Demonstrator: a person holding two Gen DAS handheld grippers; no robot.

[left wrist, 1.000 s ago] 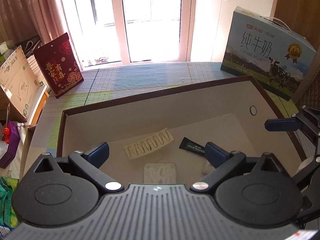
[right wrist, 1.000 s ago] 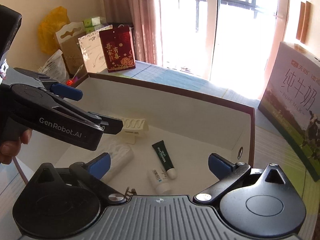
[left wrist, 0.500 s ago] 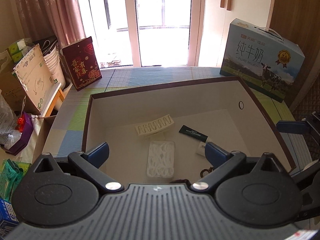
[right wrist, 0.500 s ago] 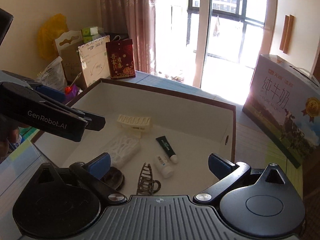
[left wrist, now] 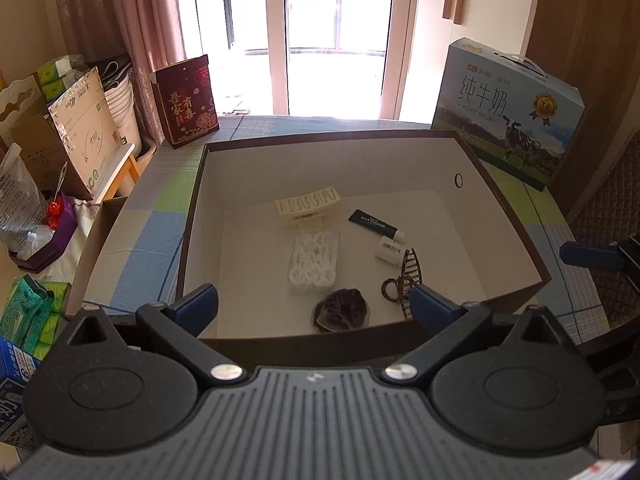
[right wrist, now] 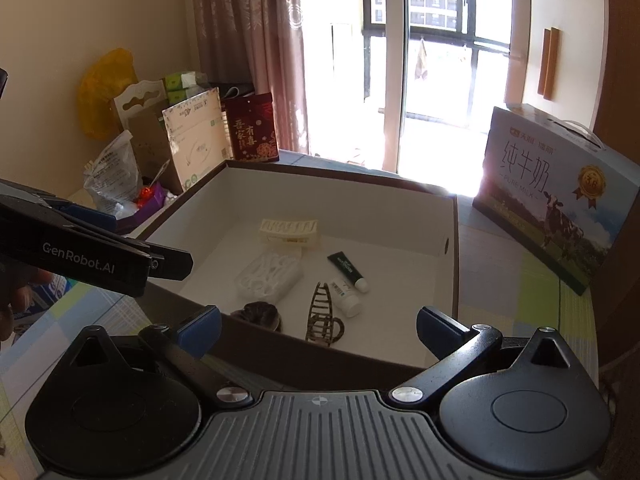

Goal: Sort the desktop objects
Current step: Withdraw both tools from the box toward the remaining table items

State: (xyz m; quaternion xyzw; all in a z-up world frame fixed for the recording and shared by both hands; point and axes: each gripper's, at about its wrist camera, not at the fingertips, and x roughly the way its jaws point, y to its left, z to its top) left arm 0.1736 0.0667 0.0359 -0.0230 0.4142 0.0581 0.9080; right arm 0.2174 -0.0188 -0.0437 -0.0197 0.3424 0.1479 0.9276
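1. Left gripper: held above the near wall of the box, pointing forward and down into it. Blue-padded fingers spread wide, nothing between them.
2. Right gripper: likewise poised over the near wall of the box, angled down toward the interior. Fingers spread wide, empty.
3. Seen from the right wrist view: left gripper level at the left edge, above the box's left corner, with part of a hand at the frame edge behind it.
4. Box contents, all lying on the white floor:
   - cream hair clip toward the far wall;
   - clear floss-pick case just in front of it;
   - dark green tube to the right, touching or just beside a small white bottle;
   - brown claw clip near the white bottle;
   - dark scrunchie close to the near wall.
5. Outside the box, on the checked tablecloth: milk carton at far right, red gift bag at far left.
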